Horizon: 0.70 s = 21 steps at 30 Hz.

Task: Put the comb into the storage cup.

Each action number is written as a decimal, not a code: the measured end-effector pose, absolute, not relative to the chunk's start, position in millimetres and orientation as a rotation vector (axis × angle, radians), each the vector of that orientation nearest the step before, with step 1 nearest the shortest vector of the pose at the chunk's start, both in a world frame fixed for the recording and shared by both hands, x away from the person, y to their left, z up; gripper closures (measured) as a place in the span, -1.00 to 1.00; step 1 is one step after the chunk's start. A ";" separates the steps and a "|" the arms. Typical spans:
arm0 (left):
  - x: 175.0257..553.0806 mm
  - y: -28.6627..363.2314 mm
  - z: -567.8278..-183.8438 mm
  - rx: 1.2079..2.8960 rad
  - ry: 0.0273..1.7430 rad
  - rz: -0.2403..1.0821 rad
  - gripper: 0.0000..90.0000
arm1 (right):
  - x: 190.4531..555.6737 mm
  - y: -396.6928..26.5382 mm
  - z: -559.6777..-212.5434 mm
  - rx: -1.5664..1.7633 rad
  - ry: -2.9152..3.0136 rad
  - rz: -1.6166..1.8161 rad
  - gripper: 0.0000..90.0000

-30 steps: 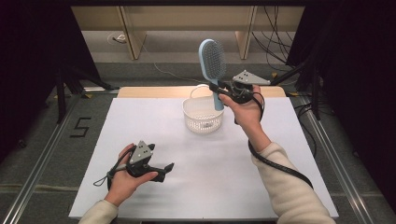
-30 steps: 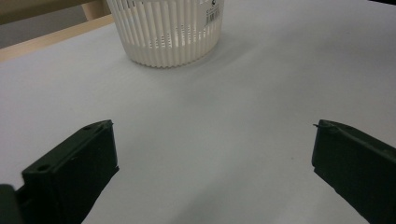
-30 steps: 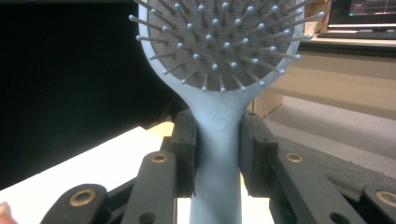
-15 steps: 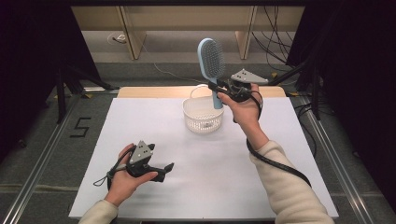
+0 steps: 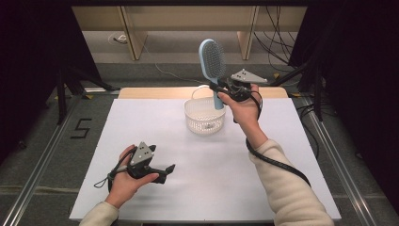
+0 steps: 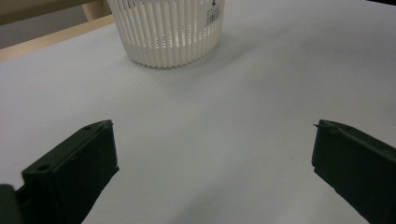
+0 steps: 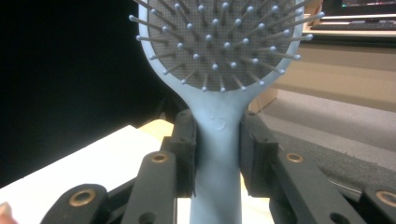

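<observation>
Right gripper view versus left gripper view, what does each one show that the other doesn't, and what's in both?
The right gripper view has the blue hairbrush, its handle clamped between the right gripper pads, bristles facing the camera. The left gripper view has the white slatted basket standing ahead of the left gripper, whose jaws stand wide apart with nothing between them. Both take in the white table.

Lab-style recording bay, not a home. White counter (image 5: pixel 141 122) on a grey floor with metal rails (image 5: pixel 44 155), well left of the claws. Black curtains (image 5: pixel 357 70) on both sides. Loose cables (image 5: pixel 277 42) and bare wooden frame legs (image 5: pixel 134 33) beyond. A "5" (image 5: pixel 81 128) marked on the floor.
</observation>
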State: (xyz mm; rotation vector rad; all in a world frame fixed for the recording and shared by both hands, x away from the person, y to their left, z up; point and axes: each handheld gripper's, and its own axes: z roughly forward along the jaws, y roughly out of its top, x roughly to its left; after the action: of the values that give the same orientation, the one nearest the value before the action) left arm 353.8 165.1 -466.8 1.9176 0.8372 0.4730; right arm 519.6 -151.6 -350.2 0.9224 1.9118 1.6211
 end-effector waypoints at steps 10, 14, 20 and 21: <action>353.9 164.9 -466.9 1.917 0.837 0.471 -1.00 | 524.9 -150.0 -356.2 0.945 1.905 1.612 0.57; 353.9 165.0 -466.9 1.917 0.836 0.471 -1.00 | 526.7 -149.5 -358.5 0.954 1.909 1.606 0.57; 353.8 164.8 -466.9 1.915 0.836 0.471 -1.00 | 528.2 -149.5 -361.5 0.961 1.909 1.599 0.57; 353.8 164.7 -466.9 1.916 0.836 0.471 -1.00 | 528.4 -149.4 -361.8 0.957 1.910 1.595 0.57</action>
State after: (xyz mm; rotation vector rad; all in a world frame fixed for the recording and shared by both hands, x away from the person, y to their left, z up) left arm 353.8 164.7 -466.9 1.9157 0.8360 0.4712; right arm 528.4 -149.4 -361.8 0.9572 1.9099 1.5948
